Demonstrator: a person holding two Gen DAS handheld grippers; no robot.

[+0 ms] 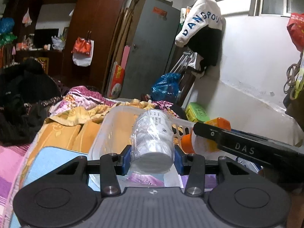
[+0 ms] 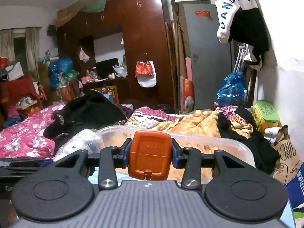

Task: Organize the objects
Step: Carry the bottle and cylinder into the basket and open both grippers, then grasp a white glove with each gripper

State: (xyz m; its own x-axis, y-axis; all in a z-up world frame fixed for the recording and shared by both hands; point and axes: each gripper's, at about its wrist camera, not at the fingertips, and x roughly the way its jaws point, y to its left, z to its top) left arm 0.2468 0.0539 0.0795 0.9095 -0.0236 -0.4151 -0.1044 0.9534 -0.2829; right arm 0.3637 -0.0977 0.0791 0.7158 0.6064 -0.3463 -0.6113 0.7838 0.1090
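Note:
My left gripper [image 1: 153, 158] is shut on a plastic-wrapped stack of white cups [image 1: 153, 140], held lying forward over a clear plastic basket [image 1: 106, 125] on the bed. My right gripper [image 2: 151, 156] is shut on an orange bottle [image 2: 149, 154], seen cap end on, above the same basket [image 2: 237, 145]. In the left wrist view the right gripper's black finger [image 1: 228, 134] crosses from the right with the orange bottle [image 1: 205, 142] in it, beside the cups. In the right wrist view the wrapped cups [image 2: 79, 144] show at the left.
The bed carries an orange floral sheet [image 1: 62, 134], a pink quilt [image 2: 22, 136] and black clothes [image 2: 87, 110]. A green box [image 2: 266, 114] and a paper bag [image 2: 286, 152] lie at the right by the white wall. A blue mat [image 1: 51, 161] lies under the basket's left side.

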